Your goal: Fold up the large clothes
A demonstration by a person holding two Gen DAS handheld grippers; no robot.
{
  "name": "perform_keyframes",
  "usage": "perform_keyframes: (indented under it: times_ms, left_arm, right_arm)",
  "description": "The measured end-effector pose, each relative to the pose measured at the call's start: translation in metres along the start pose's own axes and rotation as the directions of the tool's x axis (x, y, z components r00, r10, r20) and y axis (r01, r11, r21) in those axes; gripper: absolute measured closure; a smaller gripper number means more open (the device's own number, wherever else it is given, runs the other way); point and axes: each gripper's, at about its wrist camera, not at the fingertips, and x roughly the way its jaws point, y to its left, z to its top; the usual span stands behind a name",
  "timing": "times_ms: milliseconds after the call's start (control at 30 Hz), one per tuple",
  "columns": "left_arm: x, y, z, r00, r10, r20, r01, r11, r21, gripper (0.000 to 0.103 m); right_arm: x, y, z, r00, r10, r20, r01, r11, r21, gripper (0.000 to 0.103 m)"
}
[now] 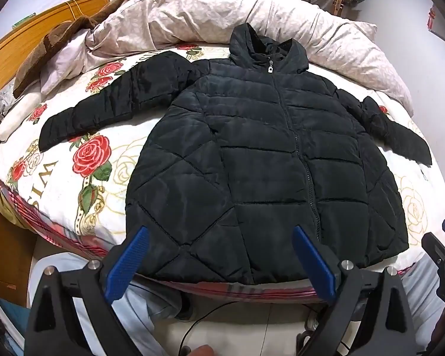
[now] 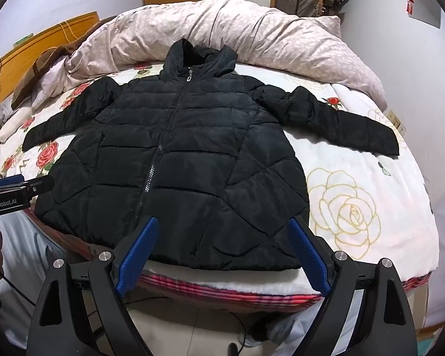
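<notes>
The bed, covered by a rose-print sheet, fills the ground ahead of both sets of jaws. A pale duvet is bunched along its far side, beyond the jacket, probably pushed back to free a flat area for folding.

The jacket, black, quilted and hooded, is laid front-up and zipped, directly ahead of both jaws. Its hem sits nearest them at the bed's near edge, and its hood is farthest away. Both sleeves are spread outward, one to each side of the jaws. This layout is judged to be a starting position: no fold is seen.

The left gripper is held above the hem with jaws wide apart and nothing between them. The right gripper is likewise held over the hem, jaws apart and empty. No contact with the fabric is seen; an approach to the hem or sleeves is judged likely.

The jacket's back and underside are hidden. The hem directly behind the blue pads is partly covered. The items at the headboard end are too distorted to identify.
</notes>
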Motion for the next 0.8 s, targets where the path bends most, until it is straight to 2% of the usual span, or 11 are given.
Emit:
perform_keyframes:
  times_ms: [800]
  left_arm:
    - [-0.0004, -0.0072, -0.0039, 1.0, 0.001, -0.006, -0.001, 1.0, 0.013, 0.005]
  right_arm:
    - [0.0008, -0.0009, -0.0005, 1.0, -0.005, -0.005, 0.005, 1.0, 0.004, 0.014]
